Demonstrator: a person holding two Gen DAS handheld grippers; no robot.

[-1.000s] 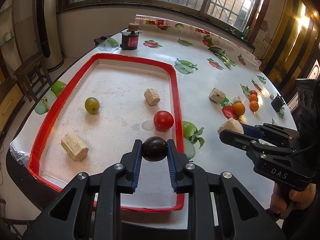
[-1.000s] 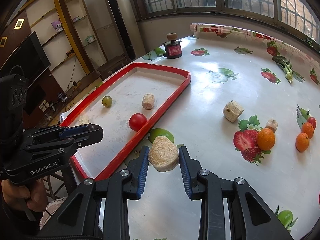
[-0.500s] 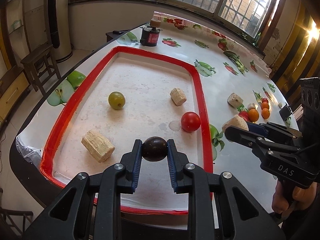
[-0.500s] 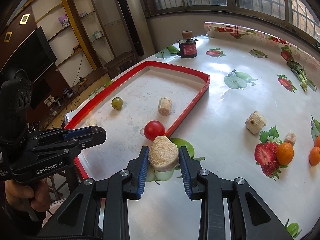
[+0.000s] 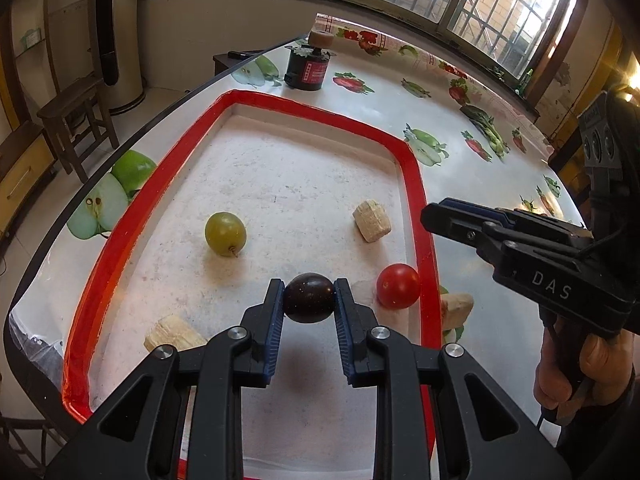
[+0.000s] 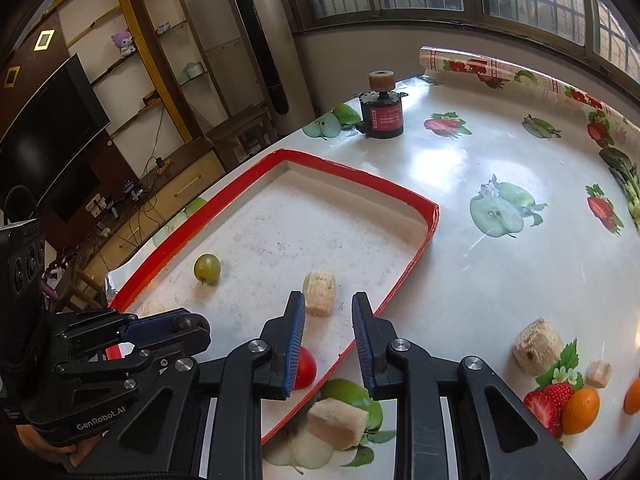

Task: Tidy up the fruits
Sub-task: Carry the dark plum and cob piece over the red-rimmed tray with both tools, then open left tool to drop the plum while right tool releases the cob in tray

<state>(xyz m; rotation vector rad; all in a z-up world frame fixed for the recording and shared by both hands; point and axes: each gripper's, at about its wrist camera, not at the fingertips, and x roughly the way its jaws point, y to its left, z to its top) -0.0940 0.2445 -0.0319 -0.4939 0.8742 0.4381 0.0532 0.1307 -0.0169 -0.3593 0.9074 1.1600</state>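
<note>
Lettering shows on both tools: "DAS" in pale capitals on the side of the right gripper (image 5: 430, 216), and "GenRobot.AI" on the body of the left gripper (image 6: 186, 326).

The left gripper (image 5: 309, 298) is clamped on a dark plum (image 5: 309, 298), round, glossy and faintly speckled, pinched between ribbed blue pads (image 5: 276, 320) above the near part of the red-rimmed tray (image 5: 412, 152). On the tray's pale, grainy floor lie a smooth green grape (image 5: 225, 233) with a short stem, a shiny red tomato (image 5: 398, 285) near the right rim, and two ridged beige blocks (image 5: 372, 220).

The right gripper (image 6: 329, 340) stands with its jaws apart and nothing between them, above the tray's right rim. Just outside that rim, a rough beige chunk (image 6: 337, 423) lies on the glossy fruit-printed tablecloth (image 6: 500, 168). Farther right sit another porous beige chunk (image 6: 537, 344) and an orange (image 6: 581, 410). A black jar (image 6: 382, 114) with a red label stands at the far side; its writing is too small to read.
</note>
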